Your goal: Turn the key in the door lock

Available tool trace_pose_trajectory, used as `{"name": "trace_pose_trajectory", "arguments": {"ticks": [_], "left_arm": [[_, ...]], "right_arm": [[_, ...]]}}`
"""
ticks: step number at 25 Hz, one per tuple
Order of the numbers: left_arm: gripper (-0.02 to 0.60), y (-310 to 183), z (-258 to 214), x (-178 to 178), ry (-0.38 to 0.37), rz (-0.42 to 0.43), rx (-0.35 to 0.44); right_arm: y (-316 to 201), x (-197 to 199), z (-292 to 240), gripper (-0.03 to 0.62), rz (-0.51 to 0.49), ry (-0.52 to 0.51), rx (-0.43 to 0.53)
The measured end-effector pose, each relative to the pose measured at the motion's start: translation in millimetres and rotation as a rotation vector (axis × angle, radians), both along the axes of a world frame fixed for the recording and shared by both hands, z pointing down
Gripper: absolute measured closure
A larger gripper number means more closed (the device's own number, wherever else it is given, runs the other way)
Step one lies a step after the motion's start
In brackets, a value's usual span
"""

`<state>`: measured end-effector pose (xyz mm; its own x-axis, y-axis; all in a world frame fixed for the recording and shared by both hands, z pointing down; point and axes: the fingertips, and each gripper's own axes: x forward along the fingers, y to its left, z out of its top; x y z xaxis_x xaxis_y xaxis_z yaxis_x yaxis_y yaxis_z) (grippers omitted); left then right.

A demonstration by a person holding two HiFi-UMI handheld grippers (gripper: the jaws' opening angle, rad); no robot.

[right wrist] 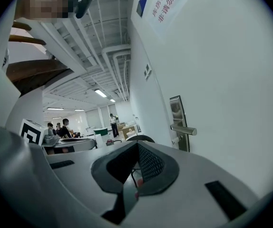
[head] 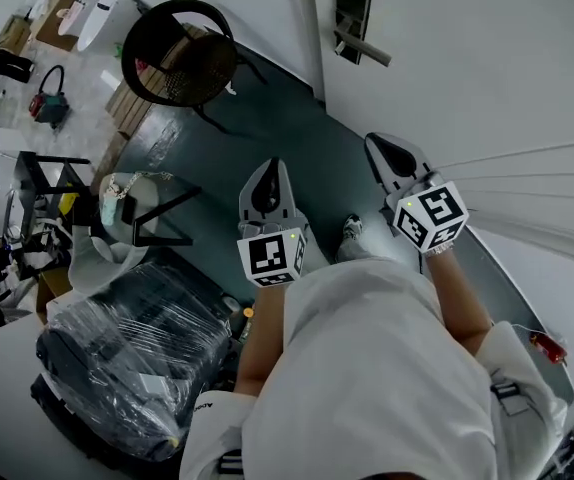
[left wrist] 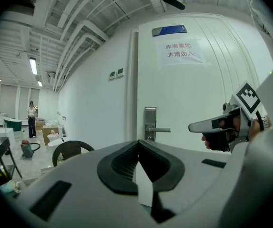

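Upper centre, a brushed metal lock plate on a smooth, matt white door. Lower left, glossy clear plastic film wraps a dark bundle.

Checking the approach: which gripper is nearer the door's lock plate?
Right. The right gripper is beside the door, short of the lock plate; the left gripper is farther out over the floor, also short of it.
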<state>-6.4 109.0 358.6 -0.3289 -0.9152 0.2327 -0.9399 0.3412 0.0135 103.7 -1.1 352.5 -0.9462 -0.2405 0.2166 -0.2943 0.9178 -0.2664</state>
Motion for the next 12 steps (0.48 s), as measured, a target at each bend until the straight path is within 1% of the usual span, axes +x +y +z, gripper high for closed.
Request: {"name": "trace_pose_trajectory", "arguments": {"ticks": [5, 10, 12], "left_arm": [[0.572, -28, 5, -33, 0.001, 0.084, -0.002], [0.572, -57, 11, -85, 0.010, 0.154, -0.007], [0.572, -70, 7, -102, 0.010, 0.196, -0.002]], "right_arm": [[-17, -28, 9, 0.602, 0.071, 0.026, 0.000], [-34, -70, 14, 0.602, 0.144, 0.053, -0.003], [-42, -85, 13, 0.602, 0.192, 0.054, -0.023]]}}
